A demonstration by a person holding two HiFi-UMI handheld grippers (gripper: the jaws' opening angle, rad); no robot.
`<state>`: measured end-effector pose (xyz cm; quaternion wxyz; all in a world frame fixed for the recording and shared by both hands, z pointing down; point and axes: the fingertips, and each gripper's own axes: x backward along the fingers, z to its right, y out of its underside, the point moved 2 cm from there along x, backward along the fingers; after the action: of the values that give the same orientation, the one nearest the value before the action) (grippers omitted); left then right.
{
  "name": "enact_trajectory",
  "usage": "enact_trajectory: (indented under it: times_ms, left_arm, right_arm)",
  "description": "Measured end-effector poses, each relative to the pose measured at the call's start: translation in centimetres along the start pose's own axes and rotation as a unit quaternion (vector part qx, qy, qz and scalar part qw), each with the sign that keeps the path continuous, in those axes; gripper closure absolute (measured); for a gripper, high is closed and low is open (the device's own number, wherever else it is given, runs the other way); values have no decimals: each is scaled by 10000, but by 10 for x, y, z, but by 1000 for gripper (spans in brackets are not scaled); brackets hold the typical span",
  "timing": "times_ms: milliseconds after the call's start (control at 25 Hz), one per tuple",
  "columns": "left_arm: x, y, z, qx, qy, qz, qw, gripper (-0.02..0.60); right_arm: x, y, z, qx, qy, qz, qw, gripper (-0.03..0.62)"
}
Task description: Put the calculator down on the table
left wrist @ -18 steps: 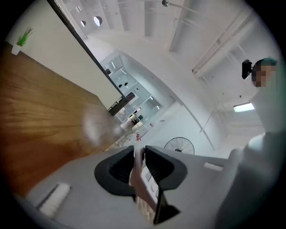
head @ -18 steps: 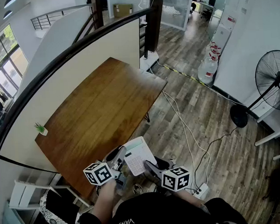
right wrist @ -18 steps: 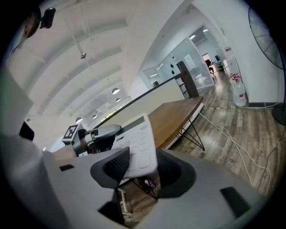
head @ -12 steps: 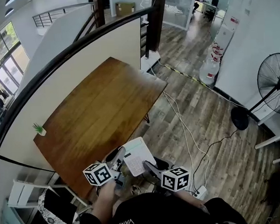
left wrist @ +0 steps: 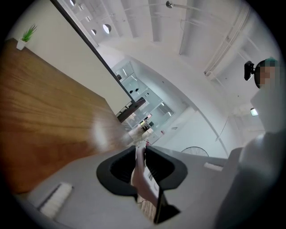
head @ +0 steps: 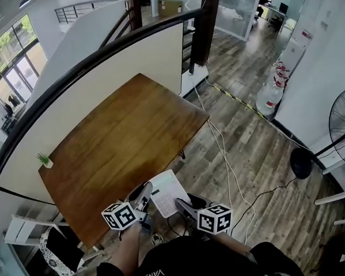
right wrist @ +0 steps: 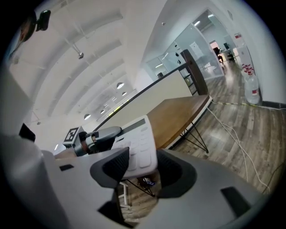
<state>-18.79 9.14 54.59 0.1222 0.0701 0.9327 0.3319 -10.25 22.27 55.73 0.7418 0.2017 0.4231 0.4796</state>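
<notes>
Two tongs at one calculator [head: 168,192]: left tongs [head: 145,195] clenched on its left edge, right tongs [head: 184,204] spread wide about its near corner, no pinch evident. Held aloft, seemingly just off bench [head: 115,143] edge, long axis pointing ahead; bench lying ahead-left, nearer left tongs.

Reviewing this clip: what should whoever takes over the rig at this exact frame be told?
Left gripper: shut on the calculator's thin edge, carrying it.
Right gripper: jaws wide apart; a corner of the calculator stands between them, with no clamp apparent.
Calculator: in the air, keys up, just off the near edge of the wooden table, over the floor.
Done: calculator is in hand.
Left: carry it over the tabletop, lower it flat, open the left gripper and draw both grippers clear.
</notes>
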Motion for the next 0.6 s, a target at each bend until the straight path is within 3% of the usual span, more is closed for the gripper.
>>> enact_trajectory:
  times_ms: [240,600]
  left_arm:
    - [-45,-14,13,-20,-418,493,9979,509]
    - [-89,5,34,249,-936,1013,9901,509]
  right_arm:
    - [-8,-49,44,280,-522,-248,9979,395]
    - [3,-84,102,588,-1063,-746,9898,395]
